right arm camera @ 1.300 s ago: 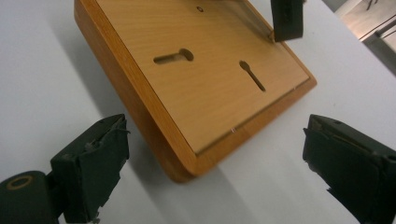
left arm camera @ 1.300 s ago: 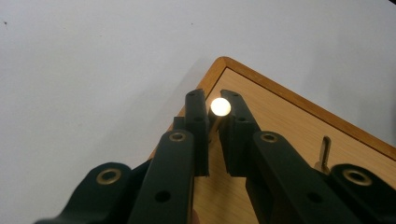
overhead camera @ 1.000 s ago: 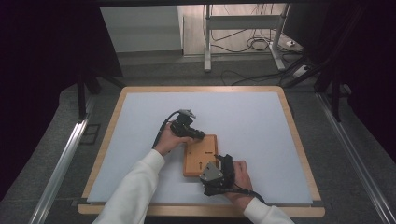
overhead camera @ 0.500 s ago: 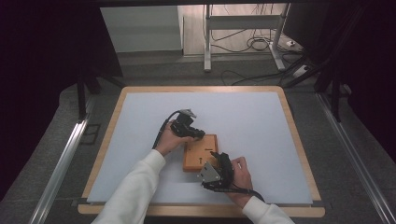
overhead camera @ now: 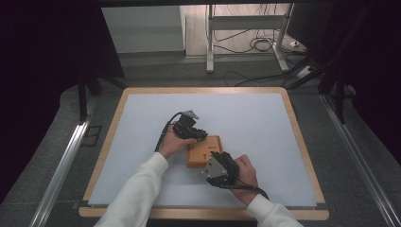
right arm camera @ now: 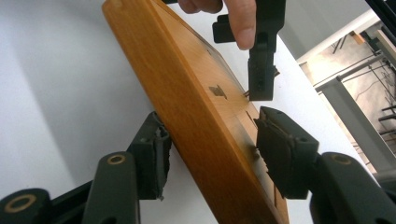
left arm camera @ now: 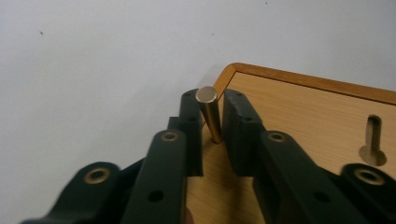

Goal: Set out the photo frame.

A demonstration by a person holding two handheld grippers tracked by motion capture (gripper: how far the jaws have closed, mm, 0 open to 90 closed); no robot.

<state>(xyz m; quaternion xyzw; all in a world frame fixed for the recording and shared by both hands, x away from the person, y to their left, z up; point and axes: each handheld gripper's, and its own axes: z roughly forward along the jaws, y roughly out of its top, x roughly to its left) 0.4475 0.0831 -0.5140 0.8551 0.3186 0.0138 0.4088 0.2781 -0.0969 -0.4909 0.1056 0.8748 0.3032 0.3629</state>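
A flat orange wooden block (overhead camera: 204, 149) lies on the white table top (overhead camera: 255, 113). A short metal pin (left arm camera: 208, 112) stands upright in a hole near the block's corner (left arm camera: 299, 121). My left gripper (left arm camera: 212, 100) straddles the pin; its jaws have just been opening, and a gap shows beside the pin. In the high view this gripper (overhead camera: 195, 133) sits at the block's far left corner. My right gripper (right arm camera: 210, 135) has been closing over the block's near edge (right arm camera: 187, 79), one pad under it and one on its top face. It is also in the high view (overhead camera: 218, 168).
A keyhole slot (left arm camera: 372, 140) is cut in the block's top. The table has a wooden rim (overhead camera: 203, 90). Metal rails (overhead camera: 61, 165) run along both sides. A metal stand (overhead camera: 210, 42) and cables (overhead camera: 257, 45) sit on the floor beyond the table.
My right gripper has edged up toward the block and its jaws have come in around the near edge. The left hand has stayed where it was.
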